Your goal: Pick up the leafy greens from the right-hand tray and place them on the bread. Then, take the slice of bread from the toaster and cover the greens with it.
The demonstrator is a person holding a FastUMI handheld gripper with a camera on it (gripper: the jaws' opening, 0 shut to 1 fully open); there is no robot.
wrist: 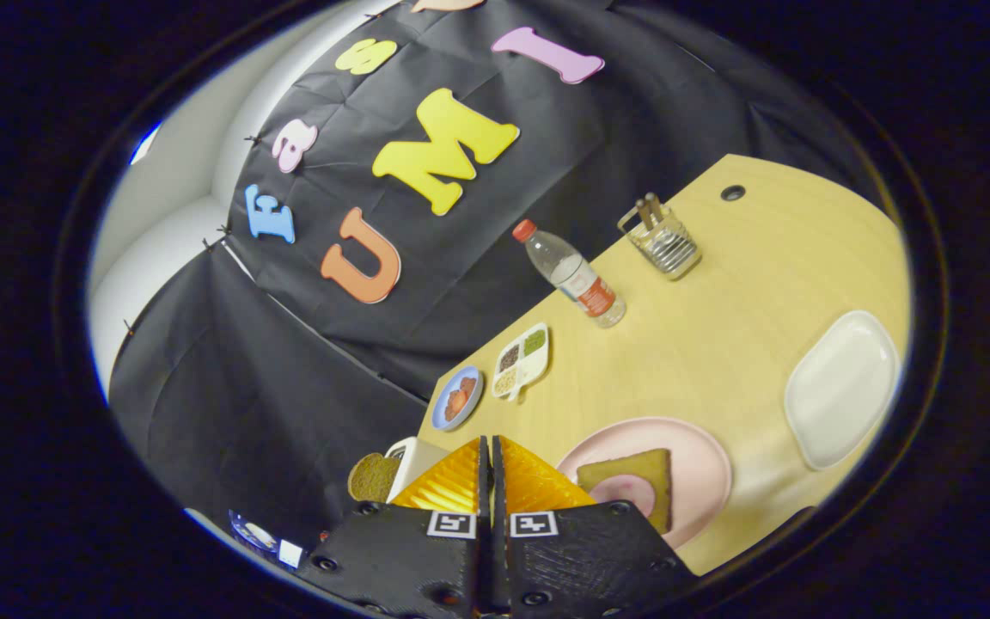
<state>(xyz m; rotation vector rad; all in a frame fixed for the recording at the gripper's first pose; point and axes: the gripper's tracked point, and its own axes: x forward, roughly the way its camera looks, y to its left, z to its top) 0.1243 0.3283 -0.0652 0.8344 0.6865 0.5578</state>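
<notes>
My gripper (489,464) is raised above the table's near edge, and the whole scene looks tilted. Its two fingers are pressed together, shut, with nothing visible between them. Just right of the fingers lies a pink plate (701,456) with a brown slice of bread (624,473); a round pink slice rests on that bread. Left of the fingers stands a white toaster (406,456) with a brown bread slice (373,477) sticking out of it. Further right sits a white rectangular tray (843,387), its surface bare.
The wooden table (718,327) also carries a blue plate of red food (458,397), a white compartment dish of seasonings (522,359), a water bottle (572,275) and a wire utensil holder (663,241). A black cloth wall stands behind.
</notes>
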